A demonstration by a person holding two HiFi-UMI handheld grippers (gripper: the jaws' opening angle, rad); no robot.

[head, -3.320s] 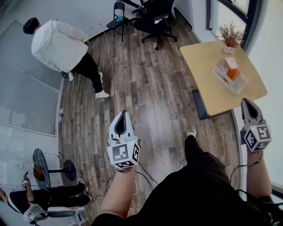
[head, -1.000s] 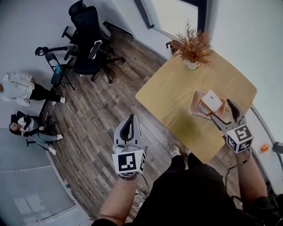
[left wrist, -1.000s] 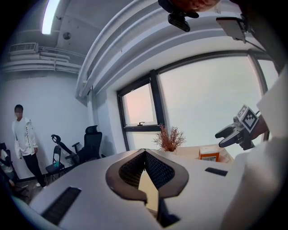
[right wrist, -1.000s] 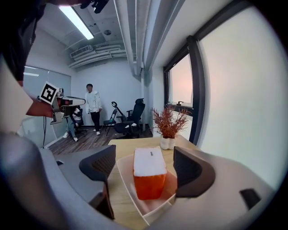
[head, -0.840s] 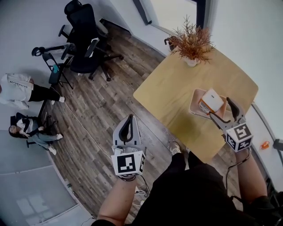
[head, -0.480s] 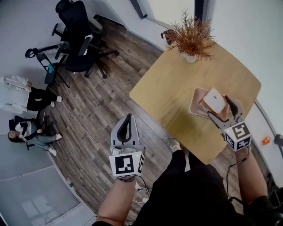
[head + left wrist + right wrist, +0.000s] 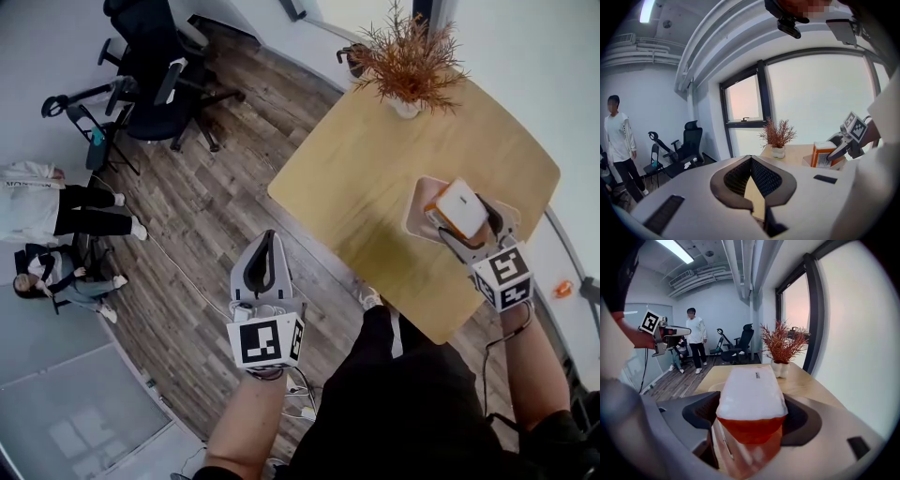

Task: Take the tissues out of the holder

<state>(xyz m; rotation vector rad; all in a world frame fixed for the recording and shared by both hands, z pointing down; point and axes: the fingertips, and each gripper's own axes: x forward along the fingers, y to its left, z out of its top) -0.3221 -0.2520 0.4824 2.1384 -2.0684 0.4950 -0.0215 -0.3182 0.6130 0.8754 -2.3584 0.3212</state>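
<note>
An orange tissue pack with a white top (image 7: 457, 204) stands in a pale holder (image 7: 418, 208) on the yellow wooden table (image 7: 366, 178). My right gripper (image 7: 466, 223) is open, with one jaw on each side of the pack. In the right gripper view the tissue pack (image 7: 751, 397) fills the gap of the right gripper (image 7: 751, 417), and both pads lie close against its sides. My left gripper (image 7: 264, 251) hangs over the floor, left of the table, shut on nothing. The left gripper view shows the left gripper (image 7: 751, 161) shut, with the tissue pack (image 7: 821, 154) far to the right.
A dried red plant in a white pot (image 7: 405, 66) stands at the table's far end. Black office chairs (image 7: 150, 70) stand on the wood floor to the far left. One person stands (image 7: 52, 202) and another sits (image 7: 42, 272) near the left wall.
My right gripper has moved forward so that its jaws now straddle the tissue pack. The left gripper has stayed over the floor, shut.
</note>
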